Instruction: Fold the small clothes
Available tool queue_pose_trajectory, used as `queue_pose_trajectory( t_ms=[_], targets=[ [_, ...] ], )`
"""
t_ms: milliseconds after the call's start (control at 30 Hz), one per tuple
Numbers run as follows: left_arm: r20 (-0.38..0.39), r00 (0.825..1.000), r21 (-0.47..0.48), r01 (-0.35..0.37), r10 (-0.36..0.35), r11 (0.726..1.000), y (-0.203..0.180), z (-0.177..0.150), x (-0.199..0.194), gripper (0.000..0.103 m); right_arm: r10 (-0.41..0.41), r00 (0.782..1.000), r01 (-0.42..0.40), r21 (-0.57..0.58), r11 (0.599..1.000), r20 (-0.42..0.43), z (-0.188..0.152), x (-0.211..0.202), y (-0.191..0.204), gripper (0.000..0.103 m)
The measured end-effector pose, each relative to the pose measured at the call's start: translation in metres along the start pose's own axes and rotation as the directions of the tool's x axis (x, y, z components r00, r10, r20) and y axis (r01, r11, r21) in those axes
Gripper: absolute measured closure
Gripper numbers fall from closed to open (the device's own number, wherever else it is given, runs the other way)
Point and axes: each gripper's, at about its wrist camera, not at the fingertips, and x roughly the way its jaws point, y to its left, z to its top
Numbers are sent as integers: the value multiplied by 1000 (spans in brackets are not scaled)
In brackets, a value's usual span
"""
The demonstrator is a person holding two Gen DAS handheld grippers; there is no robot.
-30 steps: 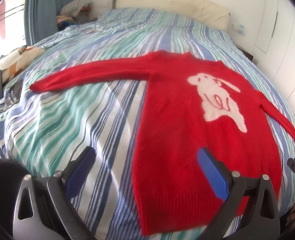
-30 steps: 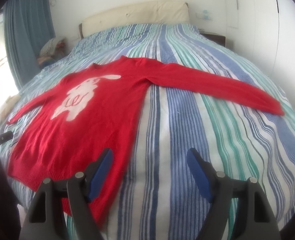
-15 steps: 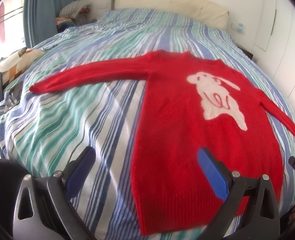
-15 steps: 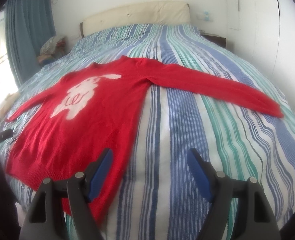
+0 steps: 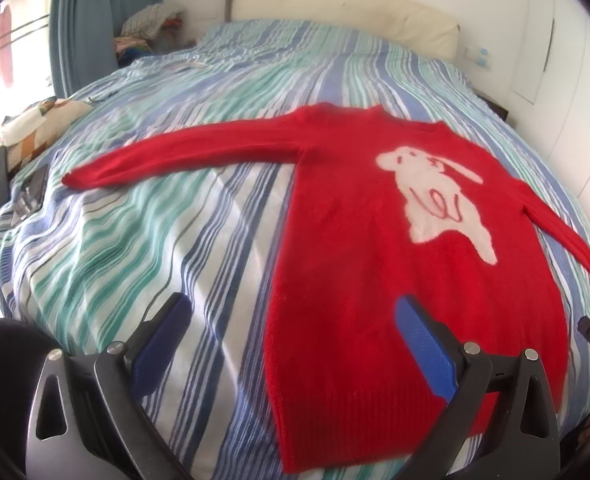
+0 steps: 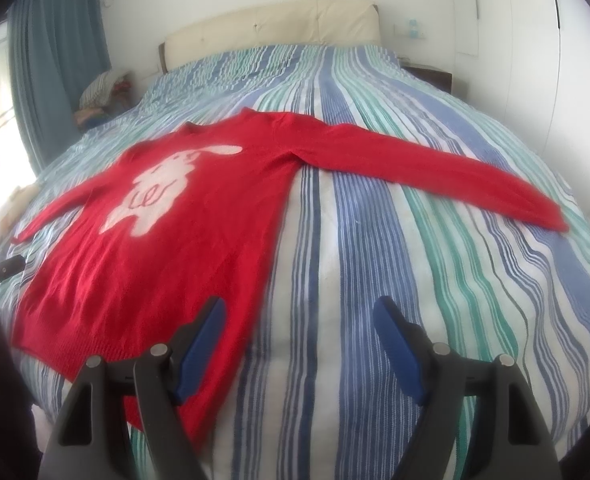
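A red knitted sweater with a white rabbit motif point(image 5: 395, 240) lies flat, front up, sleeves spread, on a bed with a blue, green and white striped cover point(image 6: 435, 280). The left gripper point(image 5: 291, 320) and right gripper point(image 6: 299, 320) hover near its hem, jaws apart, seemingly clear of the fabric.

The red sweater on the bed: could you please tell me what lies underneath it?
The red sweater lies flat on the striped bedspread, whose stripes show all around it. Whatever lies directly beneath its body and sleeves is covered and cannot be seen.
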Motion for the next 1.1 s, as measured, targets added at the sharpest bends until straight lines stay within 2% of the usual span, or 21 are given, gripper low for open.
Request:
queue_pose_trajectory(
  t_ms=[1100],
  targets=[
    [1,1000,-11,-9,9,1000,1,0,0,1,0,1000,0,1,1000,-4,0,0,0,28]
  ],
)
